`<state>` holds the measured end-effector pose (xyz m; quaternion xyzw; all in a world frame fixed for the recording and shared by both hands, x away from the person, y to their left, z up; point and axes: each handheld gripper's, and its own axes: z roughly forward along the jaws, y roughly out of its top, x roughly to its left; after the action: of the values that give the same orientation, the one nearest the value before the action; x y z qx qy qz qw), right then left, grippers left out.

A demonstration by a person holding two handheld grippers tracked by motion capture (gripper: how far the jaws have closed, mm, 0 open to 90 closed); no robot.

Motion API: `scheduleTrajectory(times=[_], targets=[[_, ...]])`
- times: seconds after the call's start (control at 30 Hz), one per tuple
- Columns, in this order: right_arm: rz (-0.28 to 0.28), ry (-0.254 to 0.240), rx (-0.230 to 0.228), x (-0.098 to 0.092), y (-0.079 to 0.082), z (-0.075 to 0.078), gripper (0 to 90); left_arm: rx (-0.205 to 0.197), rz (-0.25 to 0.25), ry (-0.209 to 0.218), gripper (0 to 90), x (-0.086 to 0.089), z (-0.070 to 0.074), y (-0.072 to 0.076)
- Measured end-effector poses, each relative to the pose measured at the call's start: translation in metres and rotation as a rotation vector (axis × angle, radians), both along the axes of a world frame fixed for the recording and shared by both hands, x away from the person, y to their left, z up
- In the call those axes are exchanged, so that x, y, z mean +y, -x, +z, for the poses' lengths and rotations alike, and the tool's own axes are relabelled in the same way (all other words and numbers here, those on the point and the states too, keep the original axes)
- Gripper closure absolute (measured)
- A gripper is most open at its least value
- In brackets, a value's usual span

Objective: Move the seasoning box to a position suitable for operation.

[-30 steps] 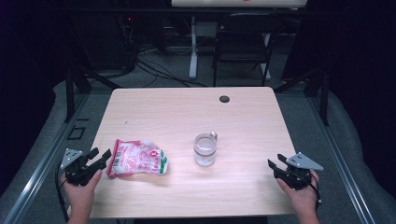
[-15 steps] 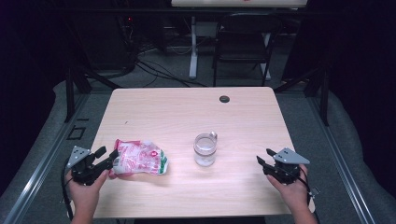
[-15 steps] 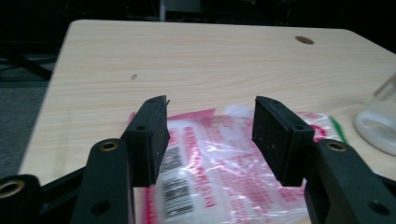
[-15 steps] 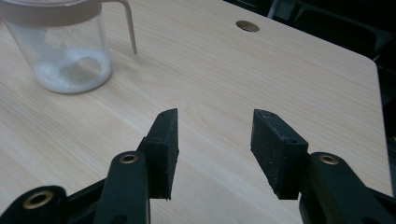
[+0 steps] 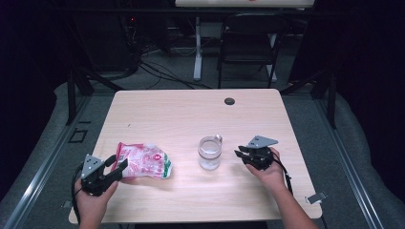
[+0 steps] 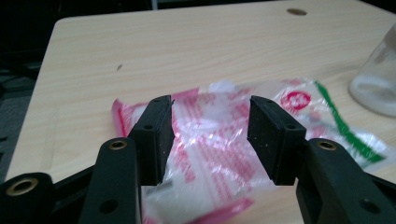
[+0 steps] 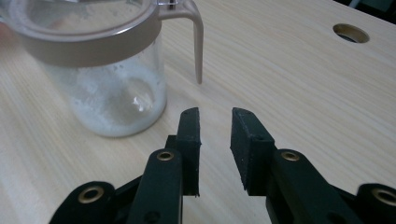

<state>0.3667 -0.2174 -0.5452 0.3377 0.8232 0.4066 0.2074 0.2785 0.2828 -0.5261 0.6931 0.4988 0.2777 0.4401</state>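
Observation:
A crinkled clear plastic bag (image 5: 143, 160) with red and green print lies flat at the front left of the table. My left gripper (image 5: 118, 163) is at its near left end. In the left gripper view, the jaws (image 6: 210, 109) straddle the bag (image 6: 224, 135); they have just been closing, but the pads stand clear of it. A clear jar (image 5: 209, 152) with a tan lid and handle holds white powder. My right gripper (image 5: 240, 153) is just right of it. Its jaws (image 7: 215, 112) have just been closing to a narrow gap with nothing between them, short of the jar (image 7: 102, 70) and its handle.
The light wooden table (image 5: 181, 114) has a round cable hole (image 5: 229, 101) near its far edge. A dark chair (image 5: 248, 43) and cables stand on the floor behind the table. The jar (image 6: 376, 79) stands right of the bag.
My right gripper has slid left across the table to just beside the jar, and its jaws have narrowed. My left gripper has moved right onto the bag's end.

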Motion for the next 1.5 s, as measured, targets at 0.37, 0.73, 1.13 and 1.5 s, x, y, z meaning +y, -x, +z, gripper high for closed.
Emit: scheduleTrajectory(times=[0.37,0.73,1.13,1.5], targets=[[0.064,-0.037,-0.012,0.029,-0.034,-0.008,73.5,0.005,0.232,-0.021,49.5,0.052,-0.008,0.046],[0.09,-0.021,0.016,0.045,-0.055,-0.017,77.8,0.03,0.412,0.057,49.5,0.092,-0.015,0.082],[0.086,0.003,0.036,0.048,-0.055,-0.019,86.4,0.062,0.341,0.053,53.1,0.08,-0.015,0.076],[0.015,0.032,0.039,0.039,-0.027,-0.016,85.6,0.036,0.21,0.054,55.7,0.055,-0.01,0.05]])
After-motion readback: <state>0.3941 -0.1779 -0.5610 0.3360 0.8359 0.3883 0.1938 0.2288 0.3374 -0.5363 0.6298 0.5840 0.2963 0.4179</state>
